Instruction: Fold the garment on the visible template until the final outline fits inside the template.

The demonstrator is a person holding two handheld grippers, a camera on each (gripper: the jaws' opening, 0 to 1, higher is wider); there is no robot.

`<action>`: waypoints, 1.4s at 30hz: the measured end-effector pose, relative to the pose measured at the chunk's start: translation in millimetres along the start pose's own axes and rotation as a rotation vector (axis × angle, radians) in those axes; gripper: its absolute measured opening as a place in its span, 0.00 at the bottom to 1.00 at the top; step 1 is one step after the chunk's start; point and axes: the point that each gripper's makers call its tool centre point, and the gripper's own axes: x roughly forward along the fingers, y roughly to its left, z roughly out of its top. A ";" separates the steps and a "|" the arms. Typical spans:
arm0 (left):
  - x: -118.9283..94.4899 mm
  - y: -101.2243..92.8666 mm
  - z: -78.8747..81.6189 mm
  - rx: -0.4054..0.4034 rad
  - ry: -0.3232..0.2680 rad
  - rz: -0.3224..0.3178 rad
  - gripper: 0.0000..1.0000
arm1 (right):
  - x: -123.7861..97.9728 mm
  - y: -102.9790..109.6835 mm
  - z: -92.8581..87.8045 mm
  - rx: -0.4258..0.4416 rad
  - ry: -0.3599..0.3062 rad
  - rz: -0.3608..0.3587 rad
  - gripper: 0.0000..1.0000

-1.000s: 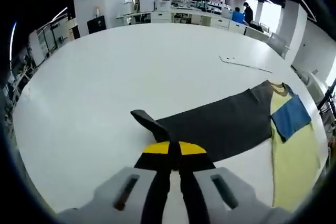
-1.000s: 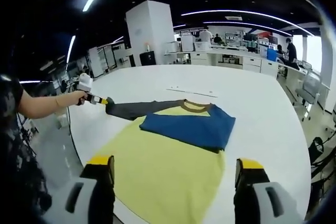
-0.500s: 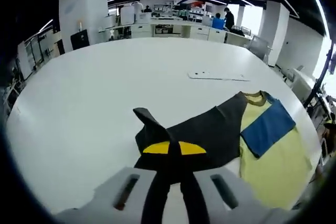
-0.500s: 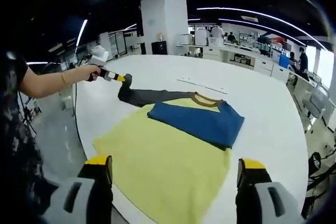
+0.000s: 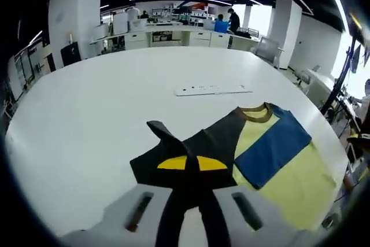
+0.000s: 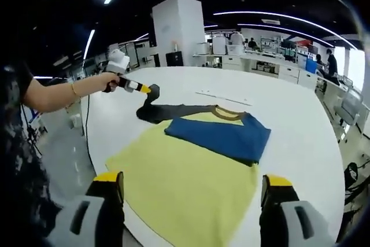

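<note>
Your left gripper [image 5: 186, 163] is clenched on the dark sleeve [image 5: 173, 143] of the garment [image 6: 191, 172], whose yellow body and folded blue sleeve [image 6: 222, 137] spread ahead of your right gripper [image 6: 191, 192], which hangs released above the near hem. Compared with a second ago, the sleeve is bunched closer toward the collar. The white tabletop [image 5: 104, 102] carries a pale strip [image 5: 213, 89] beyond the garment; office desks stand behind.

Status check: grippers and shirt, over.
Left gripper shut on grey sleeve, lifting it. Right gripper open, empty, over yellow shirt. Blue sleeve already folded in. Nothing in the way.
</note>
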 end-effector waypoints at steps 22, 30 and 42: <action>19.0 -87.5 40.2 0.024 -0.036 -0.180 0.01 | 4.3 10.3 -9.5 0.040 0.003 0.036 0.99; 27.2 -121.2 52.0 0.045 -0.051 -0.229 0.01 | 4.1 6.8 -6.6 0.055 -0.010 0.023 0.99; 49.1 -188.2 57.5 0.064 -0.069 -0.325 0.01 | 7.3 4.8 -6.7 0.077 -0.001 0.021 0.99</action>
